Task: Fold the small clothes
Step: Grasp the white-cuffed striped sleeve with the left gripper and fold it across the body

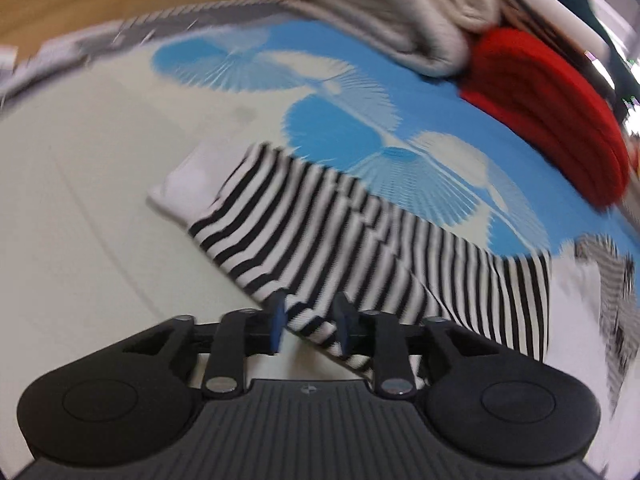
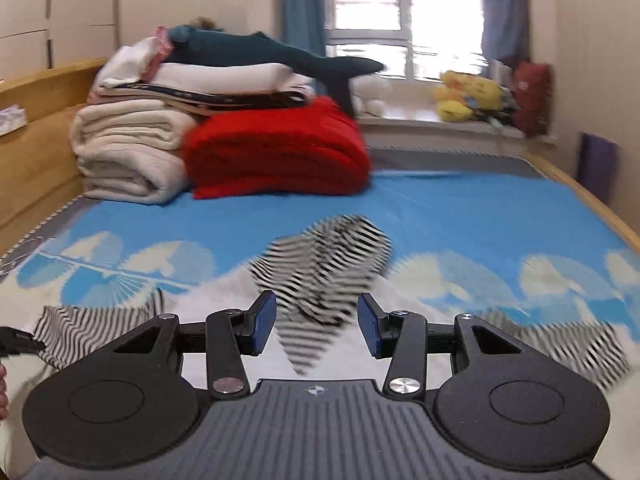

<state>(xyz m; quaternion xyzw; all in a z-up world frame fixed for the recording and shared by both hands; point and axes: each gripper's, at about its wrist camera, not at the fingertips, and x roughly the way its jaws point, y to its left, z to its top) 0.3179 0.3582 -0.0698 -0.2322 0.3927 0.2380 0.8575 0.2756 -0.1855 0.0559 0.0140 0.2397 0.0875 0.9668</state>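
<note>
Striped garment [image 1: 360, 248] btwn L gripper [image 1: 310, 326] pads

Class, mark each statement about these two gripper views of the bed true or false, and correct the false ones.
1. The left gripper has striped fabric between its fingers. True.
2. The right gripper is clamped shut. False: it is open.
3. A red blanket lies beside a cream blanket. True.
4. The bed cover is plain green. False: it is blue with white fan shapes.
</note>
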